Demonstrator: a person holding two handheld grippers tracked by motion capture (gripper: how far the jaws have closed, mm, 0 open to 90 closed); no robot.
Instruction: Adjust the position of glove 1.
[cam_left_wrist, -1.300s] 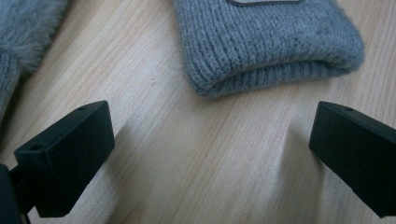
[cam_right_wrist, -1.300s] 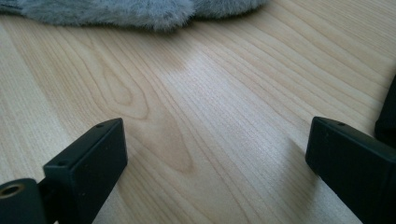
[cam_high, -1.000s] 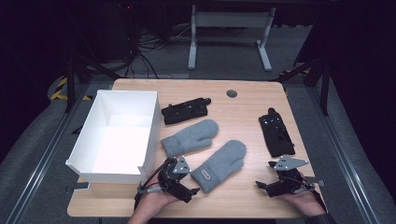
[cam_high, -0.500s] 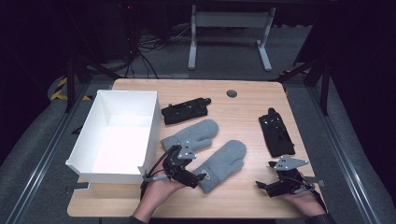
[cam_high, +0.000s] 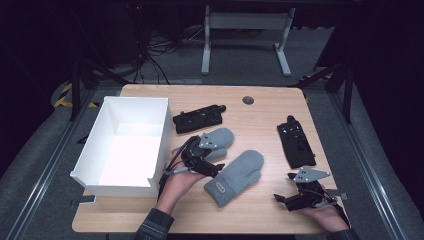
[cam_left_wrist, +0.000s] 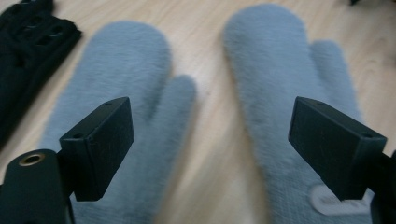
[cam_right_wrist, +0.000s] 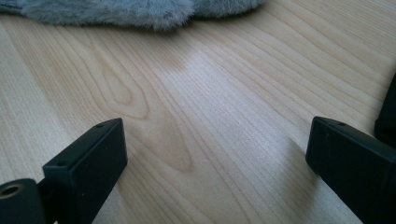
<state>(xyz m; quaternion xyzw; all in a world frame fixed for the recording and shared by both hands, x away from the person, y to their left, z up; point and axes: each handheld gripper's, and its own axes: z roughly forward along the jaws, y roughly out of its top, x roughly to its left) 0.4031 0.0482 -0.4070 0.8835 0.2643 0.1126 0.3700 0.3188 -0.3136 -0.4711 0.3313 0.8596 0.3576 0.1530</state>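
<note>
Two grey mittens (cam_high: 235, 175), two black gloves (cam_high: 296, 144), one white box (cam_high: 127, 142).

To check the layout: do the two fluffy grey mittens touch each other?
Apart. The left gripper view shows a strip of bare wooden table between the left grey mitten and the right one.

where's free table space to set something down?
Bare wood lies between the nearer grey mitten and the right gripper, and along the far edge around the grommet. It is crowded between the white box and the mittens, where the left gripper works.
</note>
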